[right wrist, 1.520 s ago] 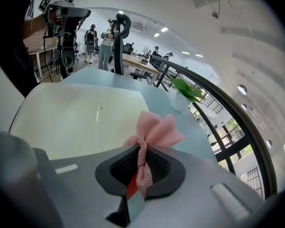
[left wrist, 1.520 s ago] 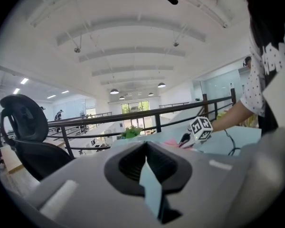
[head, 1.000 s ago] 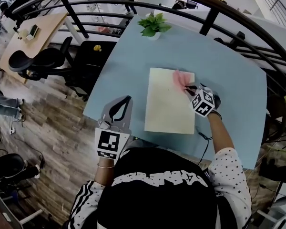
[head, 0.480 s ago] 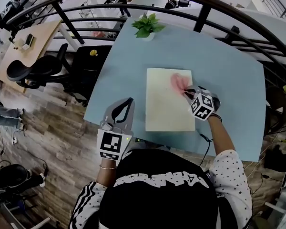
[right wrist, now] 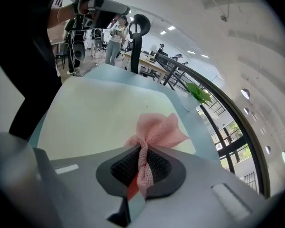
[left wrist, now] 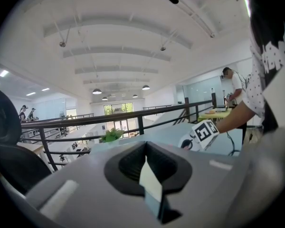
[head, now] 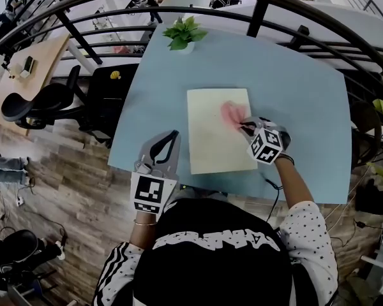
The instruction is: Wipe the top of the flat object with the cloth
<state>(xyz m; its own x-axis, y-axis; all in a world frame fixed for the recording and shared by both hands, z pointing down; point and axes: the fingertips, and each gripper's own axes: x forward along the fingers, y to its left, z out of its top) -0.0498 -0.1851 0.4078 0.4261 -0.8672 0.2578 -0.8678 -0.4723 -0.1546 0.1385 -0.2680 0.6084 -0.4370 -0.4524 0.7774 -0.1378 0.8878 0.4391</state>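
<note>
A pale cream flat board lies on the light blue table. A pink mesh cloth rests on the board's right half, toward its far end. My right gripper is shut on the cloth, whose fanned end spreads over the board. My left gripper hovers off the table's near left edge, jaws shut with nothing between them. In the left gripper view the gripper points across the table at the right gripper's marker cube.
A small potted plant stands at the table's far edge. A black curved railing runs behind the table. An office chair and a black cabinet stand on the wood floor to the left. A cable hangs off the near edge.
The right gripper has dragged the pink cloth toward me and slightly left along the board's right side. The left gripper has stayed in place.
</note>
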